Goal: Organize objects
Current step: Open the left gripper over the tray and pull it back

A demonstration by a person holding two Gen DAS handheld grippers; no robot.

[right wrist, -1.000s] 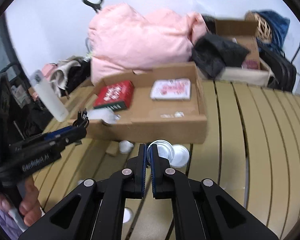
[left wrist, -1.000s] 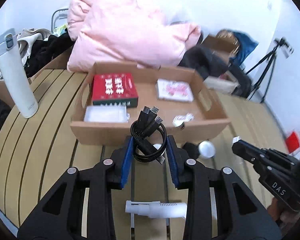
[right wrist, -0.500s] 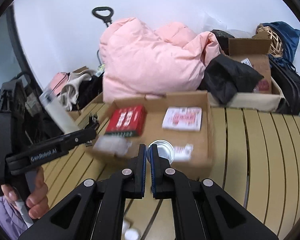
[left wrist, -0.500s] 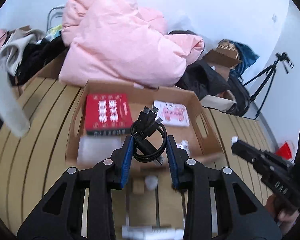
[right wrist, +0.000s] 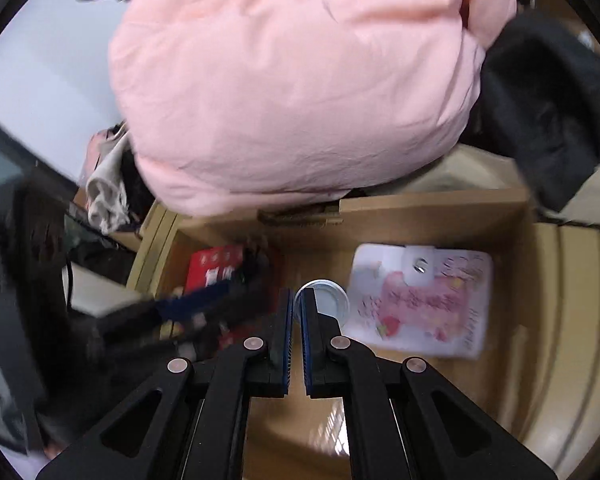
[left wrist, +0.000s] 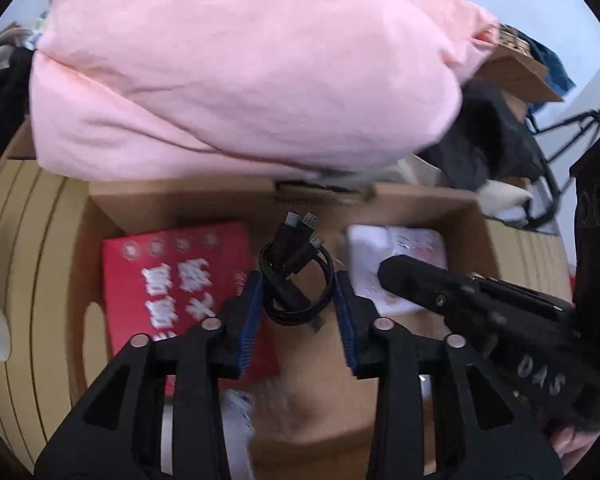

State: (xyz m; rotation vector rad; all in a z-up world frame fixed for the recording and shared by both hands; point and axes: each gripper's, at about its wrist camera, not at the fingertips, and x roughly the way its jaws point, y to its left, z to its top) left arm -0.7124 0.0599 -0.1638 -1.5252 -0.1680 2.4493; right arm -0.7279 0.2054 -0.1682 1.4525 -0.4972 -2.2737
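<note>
Left wrist, slatted table (left wrist: 16,240), cardboard box (left wrist: 188,204) (pink duvet (left wrist: 240,64) behind)

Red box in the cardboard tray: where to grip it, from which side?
Grip the red box across its long edges, from above: it lies flat on the cardboard tray floor, label up. Left tool holds the black cable, so free it first.

One cardboard box (left wrist: 188,204) sits open on the slatted table (left wrist: 24,240). Inside it lie one red box (left wrist: 172,280) on the left and one white packet with pink print (right wrist: 428,304) on the right. One coiled black cable (left wrist: 296,272) shows three metal plugs at its far end. One round metal lid (right wrist: 324,300) shows in the right wrist view. Two grippers are counted: the left gripper (left wrist: 298,300) and the right gripper (right wrist: 298,308). One pink duvet (left wrist: 236,64) fills the far side, and one tripod (left wrist: 572,128) stands far right.
</note>
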